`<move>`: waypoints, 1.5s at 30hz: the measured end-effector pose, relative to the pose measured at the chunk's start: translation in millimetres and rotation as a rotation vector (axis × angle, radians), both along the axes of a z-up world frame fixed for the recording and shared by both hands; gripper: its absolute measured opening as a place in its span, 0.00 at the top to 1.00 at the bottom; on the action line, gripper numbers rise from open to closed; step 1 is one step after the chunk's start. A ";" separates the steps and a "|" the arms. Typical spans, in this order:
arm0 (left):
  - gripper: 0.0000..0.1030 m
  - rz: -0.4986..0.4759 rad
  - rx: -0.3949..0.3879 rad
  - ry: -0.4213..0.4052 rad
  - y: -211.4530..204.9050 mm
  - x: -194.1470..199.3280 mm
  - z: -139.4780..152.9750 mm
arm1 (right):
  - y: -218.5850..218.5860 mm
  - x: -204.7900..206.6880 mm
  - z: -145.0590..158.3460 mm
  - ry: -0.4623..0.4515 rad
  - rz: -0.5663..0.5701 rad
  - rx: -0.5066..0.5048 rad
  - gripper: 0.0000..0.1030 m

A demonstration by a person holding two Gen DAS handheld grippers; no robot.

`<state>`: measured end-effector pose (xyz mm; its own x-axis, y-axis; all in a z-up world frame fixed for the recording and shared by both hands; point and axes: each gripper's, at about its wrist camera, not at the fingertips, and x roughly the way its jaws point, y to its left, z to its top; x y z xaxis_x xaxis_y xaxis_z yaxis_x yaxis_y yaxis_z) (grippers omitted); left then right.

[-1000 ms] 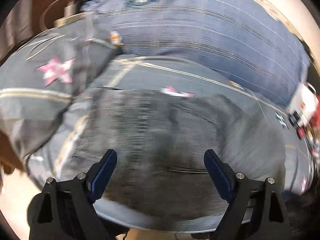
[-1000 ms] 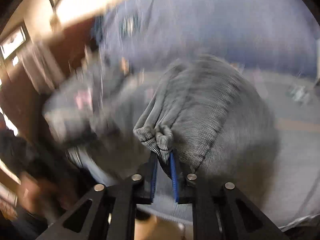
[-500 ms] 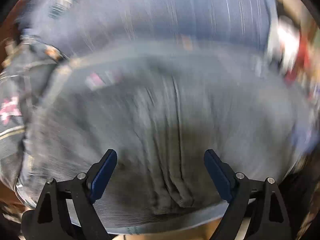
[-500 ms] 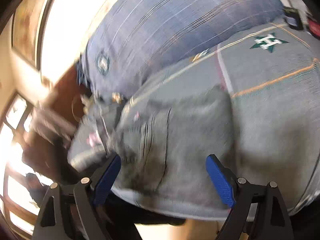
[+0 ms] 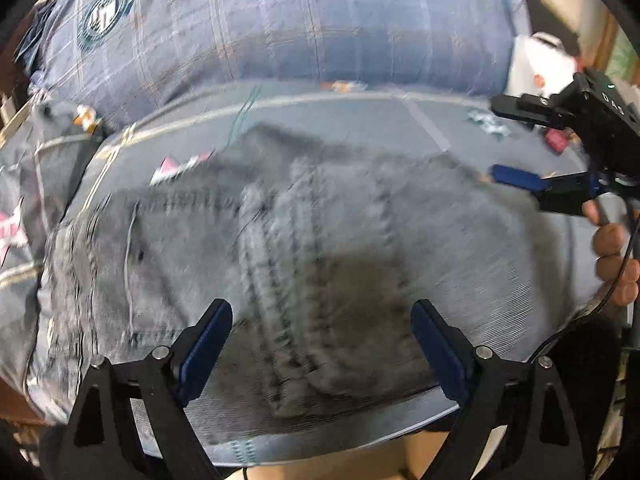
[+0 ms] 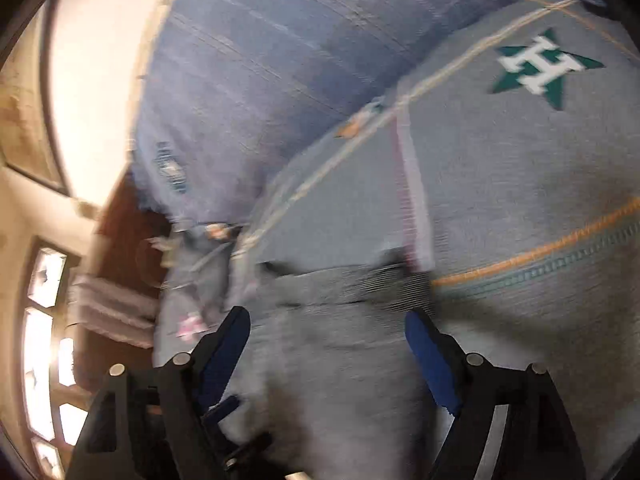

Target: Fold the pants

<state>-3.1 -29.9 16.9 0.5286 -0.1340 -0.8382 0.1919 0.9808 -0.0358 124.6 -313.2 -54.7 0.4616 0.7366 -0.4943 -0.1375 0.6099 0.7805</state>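
Grey ribbed pants lie folded on a grey bedspread. My left gripper is open and empty, hovering over the pants' near edge. My right gripper shows at the right of the left wrist view, jaws spread, over the pants' right edge. In the right wrist view the right gripper is open above the pants, holding nothing.
A blue plaid pillow with a round crest lies behind the pants. A green star logo marks the bedspread. A second grey patterned pillow sits at the left. A bright window is at the far left.
My right gripper has let go of the pants fold it was pinching and opened wide. Both grippers have swung over the pants, which now lie flat.
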 end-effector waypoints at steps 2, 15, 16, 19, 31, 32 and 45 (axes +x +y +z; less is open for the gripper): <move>0.11 -0.007 0.009 0.016 -5.2 6.3 -7.7 | 11.4 1.7 6.1 -0.013 0.059 0.061 0.19; 0.06 0.036 0.015 0.050 4.8 15.3 -33.7 | 18.8 -42.8 -10.8 0.040 0.150 0.094 0.22; 0.06 0.054 0.013 0.048 9.4 16.9 -34.5 | 19.4 -53.1 -17.2 0.046 0.161 0.105 0.22; 0.06 0.077 0.007 0.065 14.4 18.4 -34.5 | 18.1 -64.9 -68.6 0.169 0.098 0.022 0.28; 0.04 0.015 0.102 0.059 -4.6 15.9 -50.4 | 2.8 -94.7 -70.9 0.174 0.077 0.097 0.26; 0.04 0.010 0.072 0.050 -4.6 14.5 -45.3 | 0.4 -98.3 -56.5 0.127 0.068 0.057 0.26; 0.05 0.049 0.009 -0.010 8.1 12.0 -30.4 | 1.1 -88.9 -18.4 0.030 0.108 0.000 0.23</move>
<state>8.9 -21.9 -13.4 0.5424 -0.1000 -0.8341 0.1436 0.9893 -0.0252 35.6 -312.1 -73.1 0.3645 0.7814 -0.5065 -0.1792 0.5927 0.7853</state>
